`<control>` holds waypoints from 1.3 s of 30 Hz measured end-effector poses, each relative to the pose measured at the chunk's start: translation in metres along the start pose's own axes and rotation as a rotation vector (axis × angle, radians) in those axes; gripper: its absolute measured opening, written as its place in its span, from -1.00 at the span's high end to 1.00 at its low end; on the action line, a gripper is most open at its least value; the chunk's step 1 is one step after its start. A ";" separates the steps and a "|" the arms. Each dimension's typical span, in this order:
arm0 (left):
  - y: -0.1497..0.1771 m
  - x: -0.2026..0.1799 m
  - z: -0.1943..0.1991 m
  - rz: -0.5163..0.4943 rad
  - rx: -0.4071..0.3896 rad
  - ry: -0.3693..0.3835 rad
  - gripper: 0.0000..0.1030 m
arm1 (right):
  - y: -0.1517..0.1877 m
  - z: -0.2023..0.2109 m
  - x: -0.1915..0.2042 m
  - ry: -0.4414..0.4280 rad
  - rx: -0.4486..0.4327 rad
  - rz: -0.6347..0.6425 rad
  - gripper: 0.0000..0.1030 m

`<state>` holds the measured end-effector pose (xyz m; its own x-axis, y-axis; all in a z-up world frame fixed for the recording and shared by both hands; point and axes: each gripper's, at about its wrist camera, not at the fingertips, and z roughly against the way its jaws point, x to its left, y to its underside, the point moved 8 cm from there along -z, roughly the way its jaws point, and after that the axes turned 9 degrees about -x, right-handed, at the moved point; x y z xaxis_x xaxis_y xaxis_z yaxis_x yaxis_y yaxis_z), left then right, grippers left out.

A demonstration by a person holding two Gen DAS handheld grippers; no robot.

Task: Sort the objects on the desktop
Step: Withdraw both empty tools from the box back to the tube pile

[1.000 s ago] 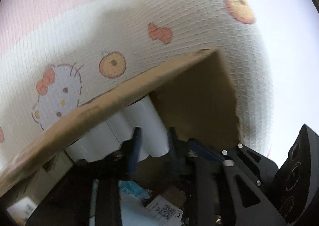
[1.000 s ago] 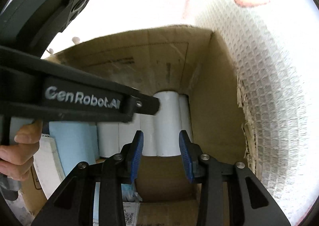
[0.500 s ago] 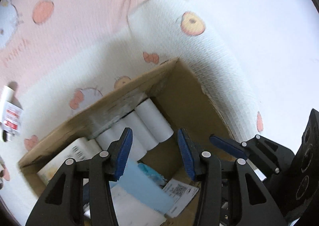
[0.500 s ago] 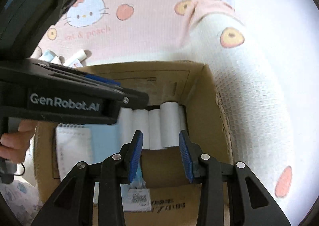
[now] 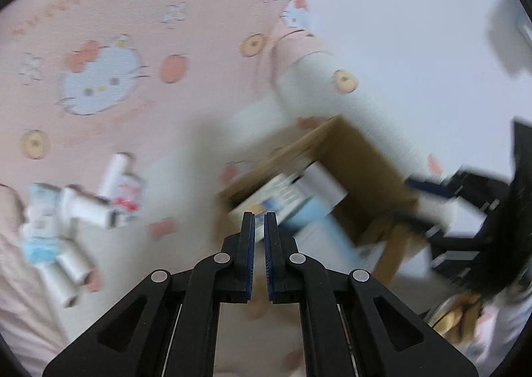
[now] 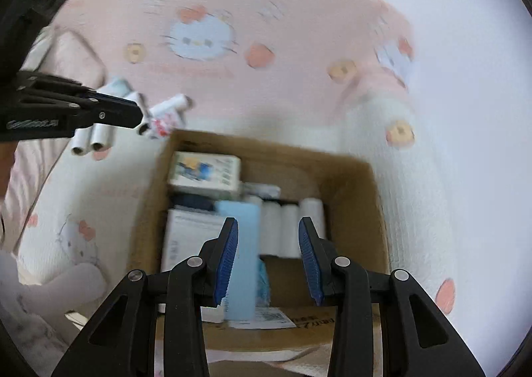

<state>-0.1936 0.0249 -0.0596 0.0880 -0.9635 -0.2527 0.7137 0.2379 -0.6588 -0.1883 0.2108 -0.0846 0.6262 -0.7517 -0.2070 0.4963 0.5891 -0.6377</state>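
I am between placements: both grippers hang above the cardboard box with nothing in them. My left gripper has its jaws nearly together and empty; they have just been closing. My right gripper stands partly open over the box, with nothing between its pads.

The box sits at the right of the pink cartoon-print blanket. Inside I count about 4 white rolls along the far right wall, 1 light blue pack, 1 printed carton at the far left and 1 white pad.

Loose rolls and packets lie on the blanket, left of the box; blur keeps me from counting them exactly, at least 4 rolls. Next, I judge, my left gripper must open, reach left and take 1.
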 end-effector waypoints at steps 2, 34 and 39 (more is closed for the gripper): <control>0.008 0.023 0.017 -0.030 -0.011 -0.032 0.88 | -0.008 0.013 0.013 0.010 -0.030 0.036 0.33; 0.122 0.232 0.003 0.219 -0.019 -0.105 0.02 | -0.078 -0.082 0.229 -0.292 -0.173 0.007 0.30; 0.131 0.253 0.002 0.304 -0.070 -0.147 -0.04 | -0.054 -0.098 0.266 -0.306 -0.192 0.117 0.30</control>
<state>-0.0762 -0.1883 -0.2085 0.3919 -0.8536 -0.3433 0.5906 0.5195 -0.6175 -0.1071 -0.0499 -0.1784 0.8371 -0.5420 -0.0741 0.3071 0.5776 -0.7564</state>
